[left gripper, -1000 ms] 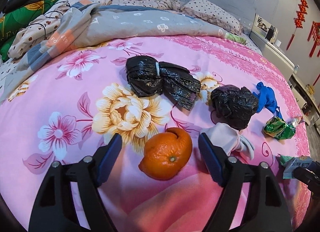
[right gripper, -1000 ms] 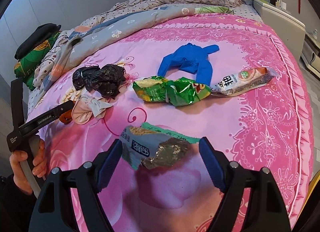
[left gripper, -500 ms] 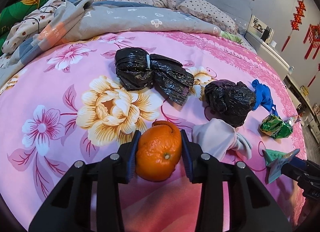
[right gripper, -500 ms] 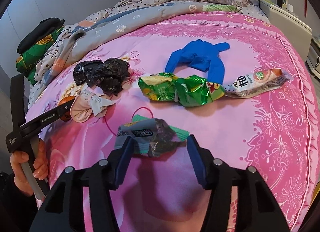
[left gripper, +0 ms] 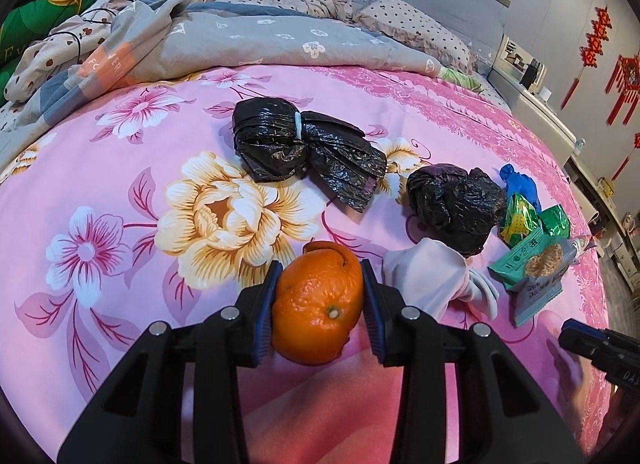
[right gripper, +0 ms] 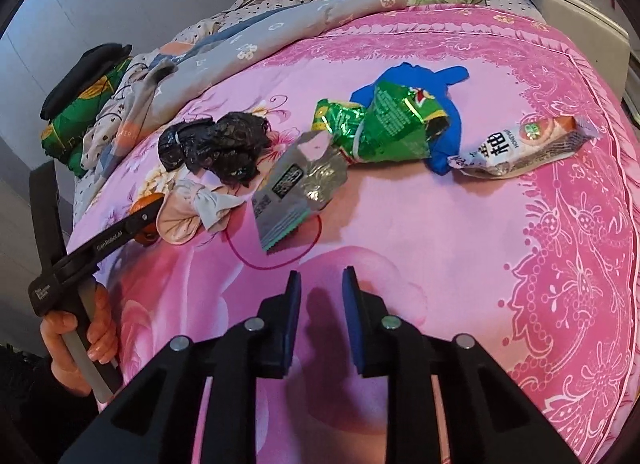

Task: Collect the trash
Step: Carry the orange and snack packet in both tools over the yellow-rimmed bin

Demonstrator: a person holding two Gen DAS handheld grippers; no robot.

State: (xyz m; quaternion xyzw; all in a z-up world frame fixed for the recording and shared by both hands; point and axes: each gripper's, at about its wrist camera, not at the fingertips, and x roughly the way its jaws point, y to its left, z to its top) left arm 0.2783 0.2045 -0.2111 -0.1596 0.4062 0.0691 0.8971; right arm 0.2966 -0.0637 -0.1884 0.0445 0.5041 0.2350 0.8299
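My left gripper is shut on an orange with split peel, low on the pink flowered bedspread. My right gripper has its jaws closing with nothing between them, only bedspread. A grey and green snack wrapper lies just beyond its fingertips, tilted up; the left wrist view shows this wrapper too. Further off lie a green crisp bag, a blue glove and a white and orange packet.
A tied black bag roll, a crumpled black bag and a pale pink cloth lie mid-bed. Bunched quilts and pillows fill the far side. A person's hand holds the left gripper's handle. A nightstand stands at the right.
The left jaws closed onto the orange and stayed there. The right jaws narrowed around the snack wrapper, which now lies ahead of the tips and not between them.
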